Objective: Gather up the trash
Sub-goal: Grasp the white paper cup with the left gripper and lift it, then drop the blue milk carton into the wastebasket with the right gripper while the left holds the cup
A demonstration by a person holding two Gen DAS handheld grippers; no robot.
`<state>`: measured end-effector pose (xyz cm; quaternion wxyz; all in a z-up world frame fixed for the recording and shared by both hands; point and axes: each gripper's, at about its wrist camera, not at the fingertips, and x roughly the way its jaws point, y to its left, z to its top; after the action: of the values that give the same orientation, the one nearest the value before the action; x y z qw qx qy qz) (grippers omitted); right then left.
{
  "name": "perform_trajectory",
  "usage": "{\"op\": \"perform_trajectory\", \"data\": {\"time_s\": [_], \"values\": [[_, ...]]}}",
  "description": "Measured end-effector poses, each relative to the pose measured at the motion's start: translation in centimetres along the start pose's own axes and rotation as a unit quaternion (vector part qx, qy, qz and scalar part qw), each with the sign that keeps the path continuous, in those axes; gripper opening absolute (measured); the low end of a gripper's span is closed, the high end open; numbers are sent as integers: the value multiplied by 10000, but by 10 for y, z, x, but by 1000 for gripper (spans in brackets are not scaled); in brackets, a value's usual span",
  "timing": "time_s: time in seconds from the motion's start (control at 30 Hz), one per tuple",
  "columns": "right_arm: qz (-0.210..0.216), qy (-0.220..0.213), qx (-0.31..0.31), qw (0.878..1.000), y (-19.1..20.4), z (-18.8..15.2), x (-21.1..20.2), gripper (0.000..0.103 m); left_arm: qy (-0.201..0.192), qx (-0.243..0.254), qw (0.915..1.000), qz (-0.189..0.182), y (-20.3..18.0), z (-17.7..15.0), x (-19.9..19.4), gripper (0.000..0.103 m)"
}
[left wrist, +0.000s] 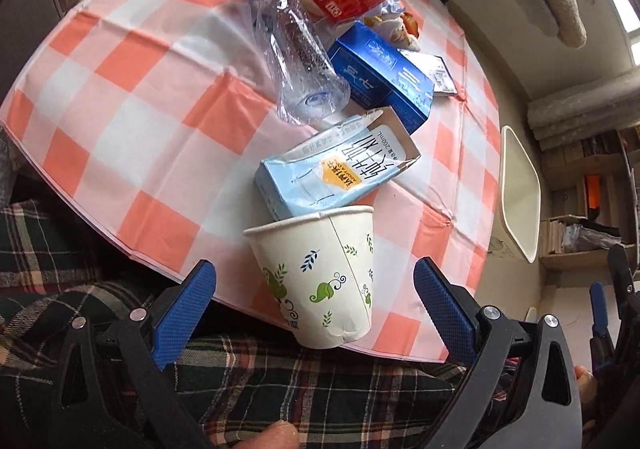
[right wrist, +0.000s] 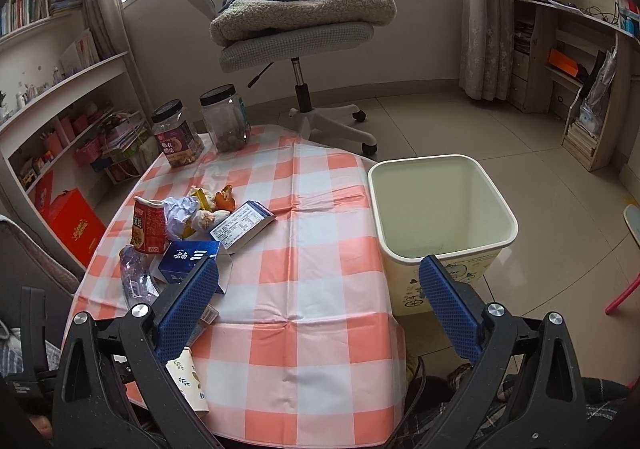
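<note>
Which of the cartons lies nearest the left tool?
The pale blue milk carton with its torn-open end, just behind the paper cup. The dark blue carton and the white-labelled box lie farther back.

Two jars, three cartons, one paper cup, one bottle, one bin

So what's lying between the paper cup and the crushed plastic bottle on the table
In the left wrist view, a light blue milk carton lies on its side between the paper cup and the plastic bottle, with its near end hidden behind the cup's rim.
</note>
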<state>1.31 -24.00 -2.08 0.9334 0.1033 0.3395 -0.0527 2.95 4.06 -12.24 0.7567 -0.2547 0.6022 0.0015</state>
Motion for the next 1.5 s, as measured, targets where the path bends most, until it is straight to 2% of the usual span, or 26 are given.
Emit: {"op": "perform_trajectory", "data": {"time_s": [0.23,0.3,0.37,0.43,0.5,0.6,0.7,0.8,0.9,1.0,1.13,1.17,1.23,1.27,1.33,1.43,1.5], "values": [[-92,240,110,9996,-17,-1,8,96,490,-336,9982,-104,-4,-5,33,93],[-103,319,169,9993,-20,-1,12,96,622,-315,9975,-129,-7,-7,41,82],[-100,386,218,9990,-22,-2,14,96,756,-217,9968,-144,-11,-6,47,64],[-93,449,244,9986,-22,-2,16,96,693,-152,9974,-152,-12,-6,43,62],[-74,521,252,9983,-21,-2,19,96,500,82,9986,-134,-17,-6,32,60],[-40,680,252,9974,-15,-3,27,96,149,491,9982,-320,-31,-6,3,57],[24,963,277,9950,-6,-5,42,96,-486,885,9941,-407,-46,5,-34,55],[278,1492,354,9878,10,-11,63,96,-1381,1269,9820,-203,-61,37,-86,53],[577,2098,584,9743,30,-25,86,96,-1927,1584,9680,-286,-77,67,-135,53],[619,2524,877,9617,49,-41,104,96,-2445,1848,9512,-364,-87,81,-166,53],[496,2651,1161,9559,75,-47,118,96,-2825,1950,9367,-685,-77,92,-168,53],[437,2639,1176,9564,83,-47,121,96,-2868,1903,9363,-701,-68,93,-163,53],[279,2643,1131,9574,100,-47,132,96,-2689,1758,9450,-618,-56,101,-152,53],[175,2642,1115,9578,107,-48,139,96,-2622,1696,9473,-717,-51,101,-153,53],[25,2658,1199,9565,116,-50,153,96,-2805,1658,9415,-857,-45,102,-164,53],[-77,2809,1261,9514,126,-59,167,96,-3207,1718,9290,-671,-40,100,-177,53],[-226,2832,1105,9524,135,-66,173,96,-3213,1722,9291,-630,-37,103,-177,53]]}}
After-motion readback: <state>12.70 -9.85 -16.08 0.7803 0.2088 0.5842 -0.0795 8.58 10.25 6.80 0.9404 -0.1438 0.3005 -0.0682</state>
